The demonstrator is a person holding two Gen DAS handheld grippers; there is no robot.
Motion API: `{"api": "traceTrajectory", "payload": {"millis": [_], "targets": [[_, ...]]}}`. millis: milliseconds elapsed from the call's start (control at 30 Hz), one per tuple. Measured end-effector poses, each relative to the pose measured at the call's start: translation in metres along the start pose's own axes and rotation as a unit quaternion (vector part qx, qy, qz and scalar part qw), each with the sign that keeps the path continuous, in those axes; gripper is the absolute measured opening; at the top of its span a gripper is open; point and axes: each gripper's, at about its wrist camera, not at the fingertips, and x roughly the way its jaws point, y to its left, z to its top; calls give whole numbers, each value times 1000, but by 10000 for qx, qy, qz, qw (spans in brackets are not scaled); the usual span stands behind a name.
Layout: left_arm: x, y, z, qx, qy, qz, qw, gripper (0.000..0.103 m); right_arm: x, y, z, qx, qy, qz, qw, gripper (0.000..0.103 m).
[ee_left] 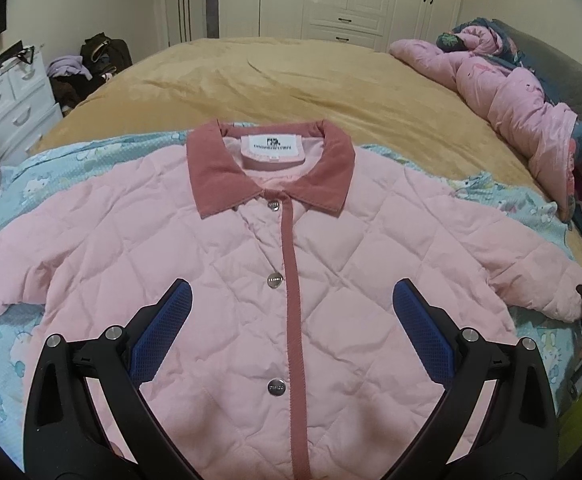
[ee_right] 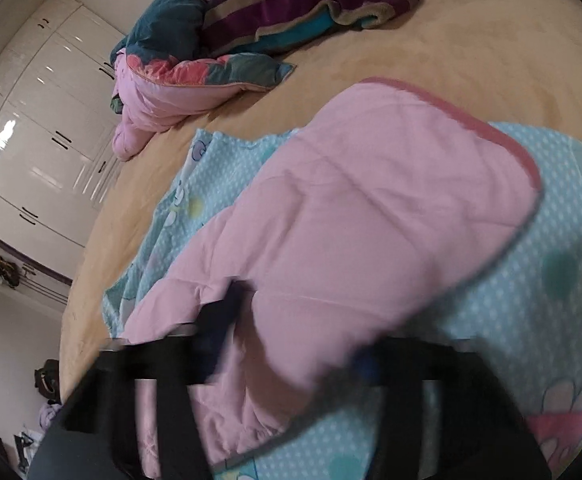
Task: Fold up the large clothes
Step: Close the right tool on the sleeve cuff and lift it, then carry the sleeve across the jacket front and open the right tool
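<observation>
left gripper jaws apart above pink jacket, collar pointing away; right gripper jaws clamped on sleeve.

A pink quilted jacket lay flat, front up, on a light blue patterned sheet, its collar end toward the sheet's far edge. Its dusty-rose collar was spread open, showing a white label. A rose placket ran down the middle beside three silver snaps, all fastened. Both sleeves stretched outward over the sheet; the right sleeve ended in a rose-trimmed cuff.
</observation>
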Motion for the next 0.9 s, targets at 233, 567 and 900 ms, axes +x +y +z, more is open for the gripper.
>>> {"api": "traceTrajectory", "payload": {"millis": [233,567,900], "targets": [[-11,6,5,17,-148,50,9999,94,-35,64,16,-939,-431,692,9922,20],[-22,34,16,-217,-269,13,9994,94,-94,182,-5,-2343,-729,1707,9543,18],[-33,110,30,-954,-379,-43,9947,94,-111,288,-59,-3236,-553,2333,9153,18]]}}
